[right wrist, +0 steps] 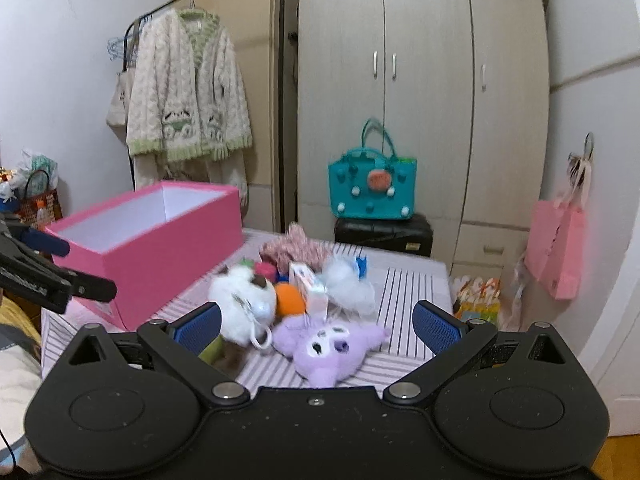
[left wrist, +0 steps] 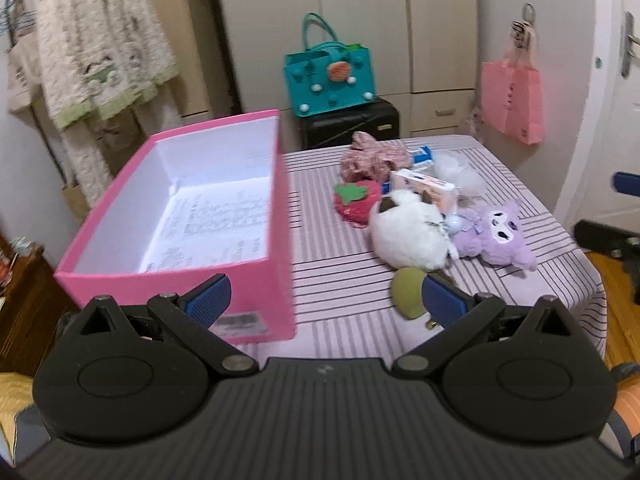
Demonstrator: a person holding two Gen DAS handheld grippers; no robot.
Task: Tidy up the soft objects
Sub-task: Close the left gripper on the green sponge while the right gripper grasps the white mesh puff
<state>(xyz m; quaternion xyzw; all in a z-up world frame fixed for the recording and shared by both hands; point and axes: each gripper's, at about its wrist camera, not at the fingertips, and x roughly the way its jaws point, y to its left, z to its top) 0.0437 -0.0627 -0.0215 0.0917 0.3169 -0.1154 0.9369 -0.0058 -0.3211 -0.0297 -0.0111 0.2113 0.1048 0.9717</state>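
- Hovering above the near edge of the striped tabletop [left wrist: 520, 184], the left gripper [left wrist: 326, 300] has its jaws spread wide and holds nothing.
- Right gripper [right wrist: 316, 322]: jaws likewise wide apart, empty, with the purple plush [right wrist: 326, 350] lying on the tabletop between and below the fingers, not touched as far as can be told.
- Pink box [left wrist: 256, 280] sits at the left of the tabletop, open at the top; only a printed paper lining shows inside. No soft object is in it.
- Pile to the right of the box, all unsorted: white plush [left wrist: 408, 232] beside the purple one, red strawberry toy [left wrist: 358, 200] farther back, pink patterned fabric [left wrist: 372, 156] at the far side, white fluffy ball [left wrist: 460, 174], green round piece [left wrist: 408, 292] nearest.
- A small carton [left wrist: 424, 188] lies amid the pile; blur hides its print, so possibly not a soft item.
- Judgement: the task is at its start; every piece is left to move.
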